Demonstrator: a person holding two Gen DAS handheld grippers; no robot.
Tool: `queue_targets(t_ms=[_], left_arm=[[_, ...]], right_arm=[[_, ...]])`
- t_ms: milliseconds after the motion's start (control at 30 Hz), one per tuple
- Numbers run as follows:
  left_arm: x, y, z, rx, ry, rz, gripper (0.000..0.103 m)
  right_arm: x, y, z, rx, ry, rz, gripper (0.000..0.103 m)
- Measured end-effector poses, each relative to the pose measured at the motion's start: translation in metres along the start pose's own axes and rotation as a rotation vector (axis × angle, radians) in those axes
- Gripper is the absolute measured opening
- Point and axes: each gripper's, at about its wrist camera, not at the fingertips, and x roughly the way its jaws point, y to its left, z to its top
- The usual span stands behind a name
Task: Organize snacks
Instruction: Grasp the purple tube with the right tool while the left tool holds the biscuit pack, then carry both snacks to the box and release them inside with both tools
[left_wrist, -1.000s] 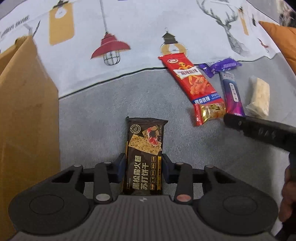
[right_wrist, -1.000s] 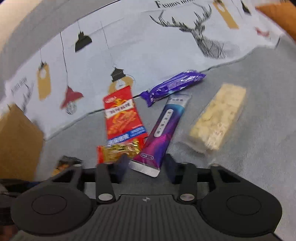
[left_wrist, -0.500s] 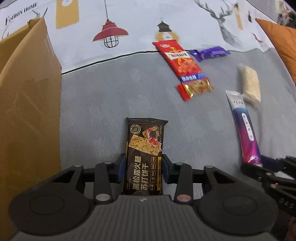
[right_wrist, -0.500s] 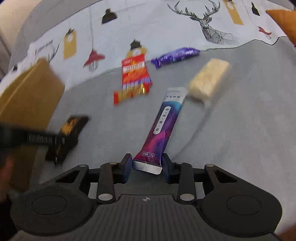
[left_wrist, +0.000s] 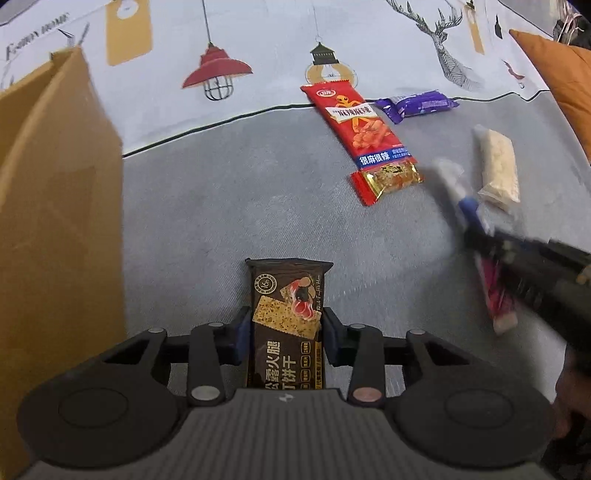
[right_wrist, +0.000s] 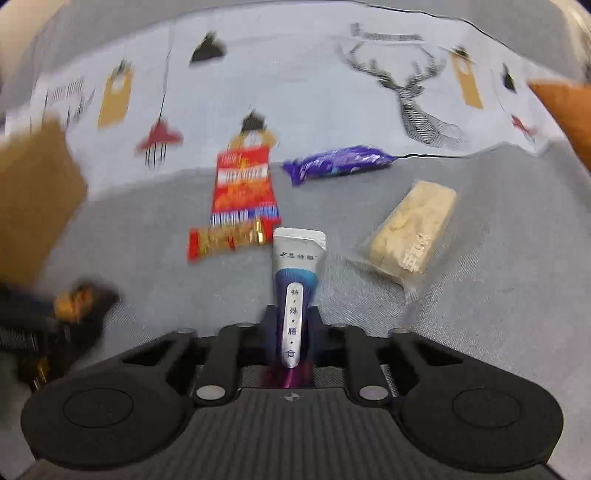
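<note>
A dark cracker packet (left_wrist: 288, 295) sticks out forward between the fingers of my left gripper (left_wrist: 286, 332), which is shut on it above the grey cloth. My right gripper (right_wrist: 291, 321) has its jaws closing on a purple-and-white stick sachet (right_wrist: 297, 266), and the pads squeeze its middle. The sachet's white end points away from me. In the left wrist view the right gripper (left_wrist: 517, 258) shows blurred at the right with the sachet (left_wrist: 465, 206) in it. A cardboard box (left_wrist: 55, 221) stands at the left.
On the cloth lie a red snack packet (left_wrist: 364, 129), a purple wrapped bar (left_wrist: 417, 105) and a beige bar in clear wrap (left_wrist: 496, 166). An orange cushion (left_wrist: 565, 74) sits at the far right. Printed white fabric covers the back.
The right gripper has closed tighter on the sachet, which now sits deeper between the jaws and off the cloth. The left gripper has carried the cracker packet a little, the box staying at its left.
</note>
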Motion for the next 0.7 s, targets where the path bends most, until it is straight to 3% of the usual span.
queue_targets(t_ms=[233,333,567,700], left_arm=[[-0.062,0.021,-0.018,-0.06,-0.071,-0.026,0.043],[-0.093,0.033,-0.026,-0.063,-0.129,-0.032,0.043],[-0.147,0.077,-0.043,-0.183,-0.222,-0.063,0.043],[-0.165,0.088,-0.055,-0.223,-0.271,-0.028,0.043]], right_arm=[[-0.054,0.025,0.005,-0.012,-0.115,0.05,0.016],[-0.074,0.042,0.003,0.043,-0.156,0.087,0.016],[-0.11,0.101,-0.005,0.083,-0.129,0.099,0.016],[-0.138,0.142,-0.002,0.048,-0.131,0.136,0.016]])
